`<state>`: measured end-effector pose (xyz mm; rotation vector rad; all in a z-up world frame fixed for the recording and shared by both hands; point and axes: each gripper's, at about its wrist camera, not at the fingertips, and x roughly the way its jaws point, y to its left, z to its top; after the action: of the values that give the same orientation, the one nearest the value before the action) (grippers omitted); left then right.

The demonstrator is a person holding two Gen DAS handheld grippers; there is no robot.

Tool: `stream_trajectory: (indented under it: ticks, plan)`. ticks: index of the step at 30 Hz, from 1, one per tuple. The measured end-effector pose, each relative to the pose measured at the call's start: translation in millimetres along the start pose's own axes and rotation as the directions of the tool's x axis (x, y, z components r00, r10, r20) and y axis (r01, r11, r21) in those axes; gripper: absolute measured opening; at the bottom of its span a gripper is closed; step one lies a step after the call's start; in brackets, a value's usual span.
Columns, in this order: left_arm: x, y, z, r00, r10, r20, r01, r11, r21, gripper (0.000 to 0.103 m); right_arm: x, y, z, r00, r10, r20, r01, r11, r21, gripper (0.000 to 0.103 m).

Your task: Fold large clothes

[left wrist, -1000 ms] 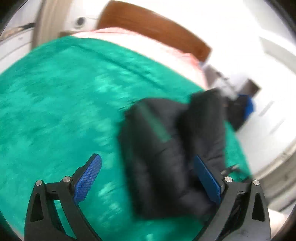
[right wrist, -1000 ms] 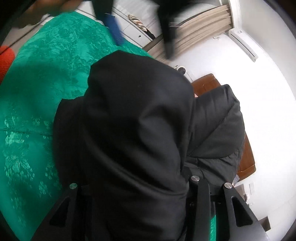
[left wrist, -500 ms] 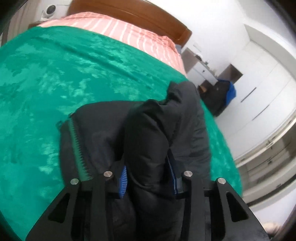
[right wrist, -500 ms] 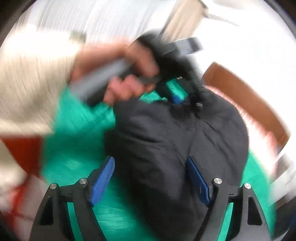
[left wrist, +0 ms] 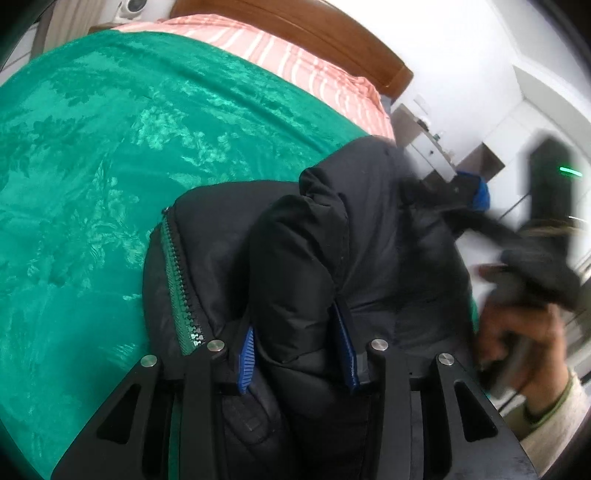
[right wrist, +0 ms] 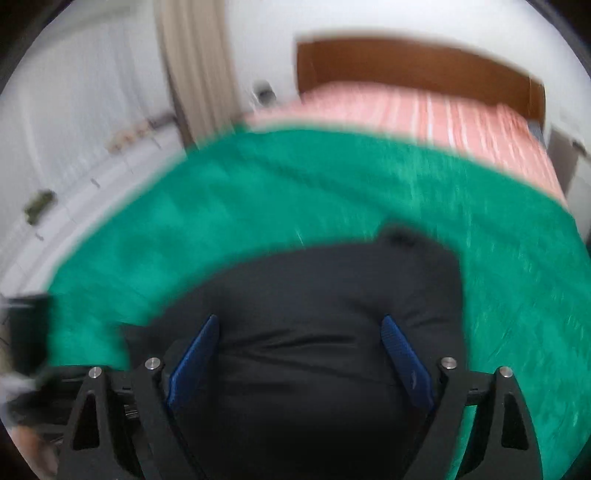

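Because the black padded jacket with the green zipper [left wrist: 295, 266] is thick and puffy, it will likely feel light but springy: a fold pressed into it will want to open again, and its smooth shell may slide between the blue pads. It is soft everywhere, with no stiff part. The best place to take hold, I think, is a bunched ridge or a hem, where several layers give the pads something to bite.

The jacket lies in a heap on the green patterned bedspread [left wrist: 110, 166], at the near edge of it, far from the pink striped sheet [left wrist: 295, 55] and the brown wooden headboard [left wrist: 332, 33] behind.

The left tongs [left wrist: 299, 354] are closed partway on one thick fold of the jacket; both pads press into the fabric. The right tongs [right wrist: 299, 354] stand wide, and their jaws have just been opening; the jacket is seen between the pads, but they do not press on it.

The left wrist view shows the zipper teeth on the side of the jacket toward the bedspread's middle, and on the opposite side the person's right hand [left wrist: 517, 332] gripping its blurred tool. The right wrist view is blurred; it shows the jacket as one smooth dark mound, and also a beige curtain [right wrist: 184, 74] behind the bedspread.
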<state>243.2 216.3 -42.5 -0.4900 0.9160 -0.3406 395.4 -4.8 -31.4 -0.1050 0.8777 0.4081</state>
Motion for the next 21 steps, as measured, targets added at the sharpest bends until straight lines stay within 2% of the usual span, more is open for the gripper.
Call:
stream_trajectory:
  ticks: [3, 8, 10, 12, 14, 16, 19, 20, 21]
  plan:
    - [9, 7, 1, 1.000, 0.000, 0.001, 0.000, 1.000, -0.022, 0.039, 38, -10, -16, 0.998, -0.043, -0.053, 0.046, 0.998, 0.051, 0.097]
    - [26, 13, 7, 1.000, -0.001, -0.008, 0.000, 0.999, -0.048, 0.039, 63, -17, -14, 0.991, -0.086, -0.101, 0.090, 0.995, 0.036, 0.101]
    - [28, 11, 8, 1.000, 0.007, -0.025, -0.008, 0.999, -0.046, 0.039, 61, -20, -16, 0.993, -0.066, -0.094, 0.071, 0.996, 0.051, 0.103]
    - [27, 10, 10, 0.999, 0.000, -0.039, -0.002, 0.999, -0.041, 0.039, 47, -28, -17, 0.998, -0.028, -0.060, 0.032, 0.997, 0.067, 0.103]
    - [22, 10, 10, 0.999, -0.010, -0.051, 0.008, 0.999, -0.044, 0.039, 17, -29, -22, 1.000, 0.005, -0.024, -0.003, 0.998, 0.063, 0.102]
    - [10, 10, 11, 0.999, -0.008, -0.053, 0.005, 0.999, -0.049, 0.041, -29, -15, -35, 0.999, 0.036, 0.033, -0.036, 0.999, 0.012, 0.102]
    - [-1, 7, 12, 0.998, 0.001, -0.055, -0.002, 0.999, -0.034, 0.045, -90, 33, -79, 0.989, 0.107, 0.101, -0.089, 0.982, -0.169, 0.102]
    - [-2, 5, 13, 0.998, 0.007, -0.056, -0.008, 1.000, -0.024, 0.046, -99, 54, -100, 0.989, 0.098, 0.107, -0.067, 0.964, -0.258, 0.102]
    - [-4, 3, 12, 0.998, 0.019, -0.056, -0.020, 1.000, -0.011, 0.047, -99, 74, -120, 0.993, 0.054, 0.101, -0.016, 0.941, -0.339, 0.102]
